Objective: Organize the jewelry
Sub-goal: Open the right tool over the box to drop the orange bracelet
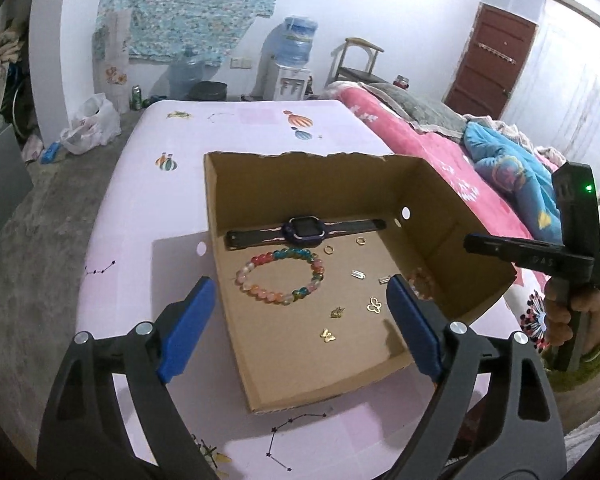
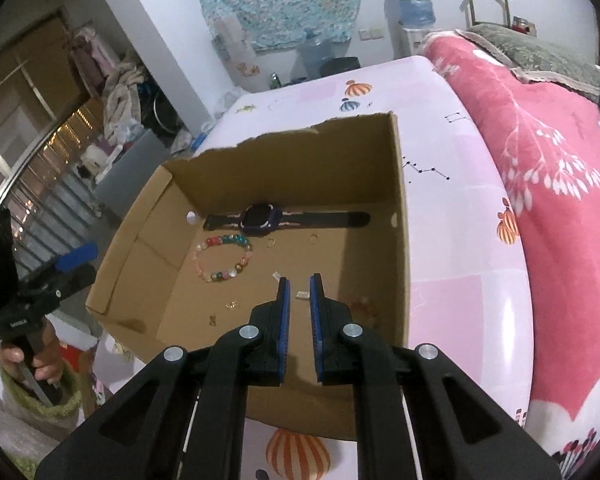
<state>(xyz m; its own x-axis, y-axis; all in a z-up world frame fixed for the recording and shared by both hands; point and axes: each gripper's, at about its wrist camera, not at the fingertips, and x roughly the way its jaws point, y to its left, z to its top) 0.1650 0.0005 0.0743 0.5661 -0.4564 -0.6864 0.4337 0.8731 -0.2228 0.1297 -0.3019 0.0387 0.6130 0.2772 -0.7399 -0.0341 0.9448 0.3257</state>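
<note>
A shallow cardboard box (image 1: 440, 216) sat on a pale pink table (image 1: 148, 200) printed with balloons and star patterns, filling the centre of both wrist views. Inside it, a dark smartwatch (image 1: 302, 230) lay flat along the far wall, with a multicoloured bead bracelet (image 1: 280, 278) just below it in the left wrist frame. Two small gold rings (image 1: 329, 249) rested to the right of the watch, and several tiny gold charms, among them a butterfly (image 1: 327, 335), were scattered over the box floor toward the lower centre. A second, pinkish bracelet (image 1: 420, 280) showed partly behind the right blue pad. The left gripper (image 1: 300, 320) stood wide apart at the bottom of its frame, its blue pads (image 1: 188, 328) straddling the near left corner of the box, one outside the wall and one above the floor, with nothing held between them. The right gripper (image 2: 299, 292) at the lower centre of its own view was nearly closed, only a narrow gap between its blue pads (image 2: 283, 320); a small silver charm (image 2: 302, 295) lay on the box floor seen through that gap, and no item was visibly clamped. A hand (image 2: 32, 356) in a green cuff held the other tool at the lower left edge of the right wrist frame. A pink blanket (image 2: 540, 160) covered the bed along the right side.
</note>
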